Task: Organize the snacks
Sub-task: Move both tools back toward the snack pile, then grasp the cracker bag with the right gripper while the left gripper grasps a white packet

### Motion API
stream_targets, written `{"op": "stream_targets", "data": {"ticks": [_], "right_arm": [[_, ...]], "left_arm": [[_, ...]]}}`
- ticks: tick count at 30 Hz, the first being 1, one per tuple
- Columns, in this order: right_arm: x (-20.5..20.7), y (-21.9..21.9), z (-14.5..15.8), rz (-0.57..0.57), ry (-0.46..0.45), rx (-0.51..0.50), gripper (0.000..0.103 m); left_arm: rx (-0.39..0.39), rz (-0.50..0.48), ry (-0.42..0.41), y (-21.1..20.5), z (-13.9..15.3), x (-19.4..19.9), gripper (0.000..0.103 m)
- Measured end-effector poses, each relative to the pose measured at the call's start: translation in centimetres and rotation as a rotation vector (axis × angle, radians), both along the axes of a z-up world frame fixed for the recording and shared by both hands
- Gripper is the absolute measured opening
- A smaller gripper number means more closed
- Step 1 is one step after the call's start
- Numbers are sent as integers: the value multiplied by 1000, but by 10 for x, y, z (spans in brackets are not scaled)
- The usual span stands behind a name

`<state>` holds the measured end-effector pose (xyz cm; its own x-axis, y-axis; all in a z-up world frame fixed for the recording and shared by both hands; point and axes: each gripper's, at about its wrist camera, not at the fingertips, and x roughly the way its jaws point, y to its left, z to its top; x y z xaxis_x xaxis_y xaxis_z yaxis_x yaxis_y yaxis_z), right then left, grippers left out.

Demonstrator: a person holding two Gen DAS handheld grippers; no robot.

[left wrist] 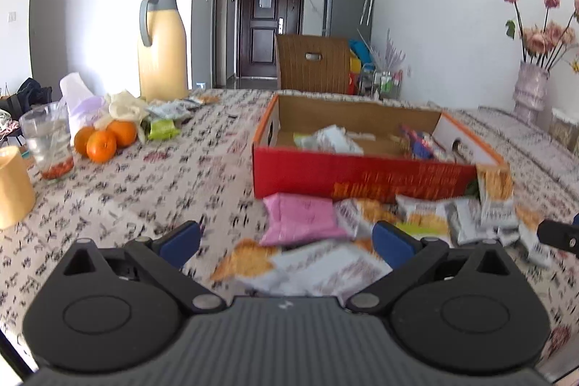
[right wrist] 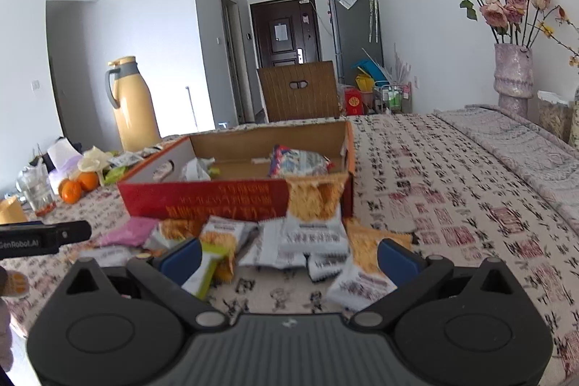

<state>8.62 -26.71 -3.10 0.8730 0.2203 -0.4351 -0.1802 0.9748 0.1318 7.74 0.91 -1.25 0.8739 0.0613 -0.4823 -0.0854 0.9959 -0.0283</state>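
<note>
White walls (left wrist: pixel 445 24), dark door (left wrist: pixel 267 24), wooden chair (right wrist: pixel 300 91)

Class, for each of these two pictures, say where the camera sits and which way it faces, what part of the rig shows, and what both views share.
Left wrist: on the left hand-held gripper, facing the red cardboard box across the table; open blue fingers show, and the right gripper's tip at the right edge.
Right wrist: on the right hand-held gripper, facing the same box from further right; the left gripper's tip at the left edge.
Shared: box, snack packets, yellow jug, oranges.
</note>
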Motion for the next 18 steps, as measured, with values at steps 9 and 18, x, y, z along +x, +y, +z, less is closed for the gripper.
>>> {"op": "stream_targets", "data": {"ticks": [9,18], "right_arm": [[3,-18,-14,-67,47,9,103],[41,-41,-27,-164,121,16,89]], "left_arm": [[-26,-2,-3,10,-7,-8,103],[-40,11,12,16,-11,-4,103]]}}
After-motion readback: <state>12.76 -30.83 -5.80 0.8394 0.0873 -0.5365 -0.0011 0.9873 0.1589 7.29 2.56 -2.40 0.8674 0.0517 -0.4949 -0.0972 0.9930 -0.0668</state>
